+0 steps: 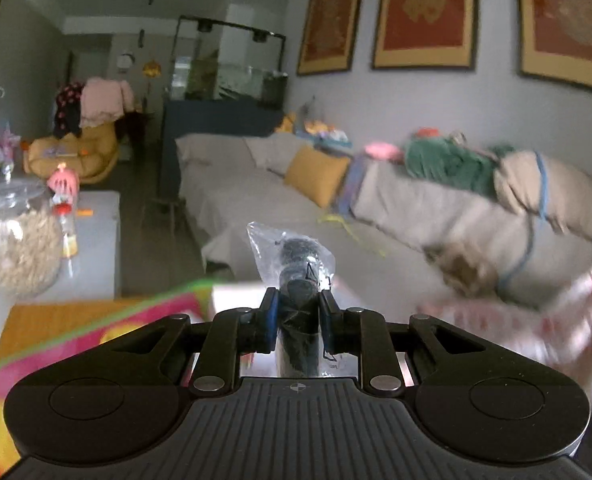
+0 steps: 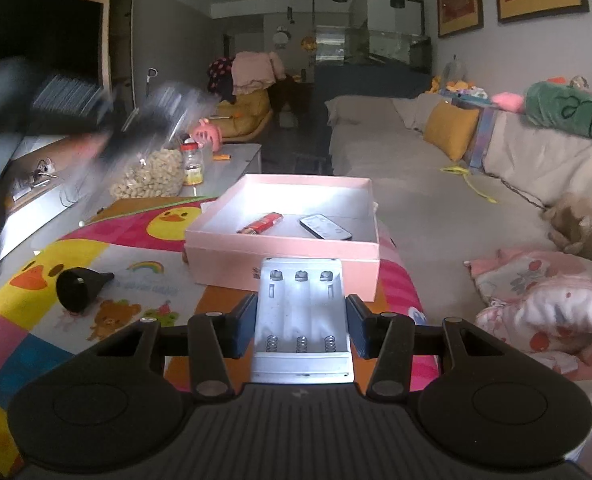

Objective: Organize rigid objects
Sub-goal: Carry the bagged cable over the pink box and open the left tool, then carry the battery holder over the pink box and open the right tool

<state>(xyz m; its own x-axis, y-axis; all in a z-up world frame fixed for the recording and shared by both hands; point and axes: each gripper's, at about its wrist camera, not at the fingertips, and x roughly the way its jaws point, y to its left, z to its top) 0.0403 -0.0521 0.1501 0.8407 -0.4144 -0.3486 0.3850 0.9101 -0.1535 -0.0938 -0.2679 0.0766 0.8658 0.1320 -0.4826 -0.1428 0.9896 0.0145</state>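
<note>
My left gripper (image 1: 298,306) is shut on a black cylindrical object sealed in a clear plastic bag (image 1: 298,264), held up in the air. In the right wrist view that gripper is a dark blur at the upper left. My right gripper (image 2: 302,312) is shut on a white battery holder (image 2: 302,320) with three empty slots and springs, just in front of an open pink box (image 2: 283,256). Inside the box lie a red lighter (image 2: 261,223) and a black remote (image 2: 325,227). A black funnel (image 2: 80,283) lies on the colourful play mat (image 2: 107,240) to the left.
A jar of nuts (image 2: 151,176) and a small red-lidded bottle (image 2: 192,162) stand on the white table behind the mat. A grey sofa (image 2: 396,168) with a yellow cushion (image 2: 450,130) runs along the right. A pink patterned blanket (image 2: 544,308) lies at the near right.
</note>
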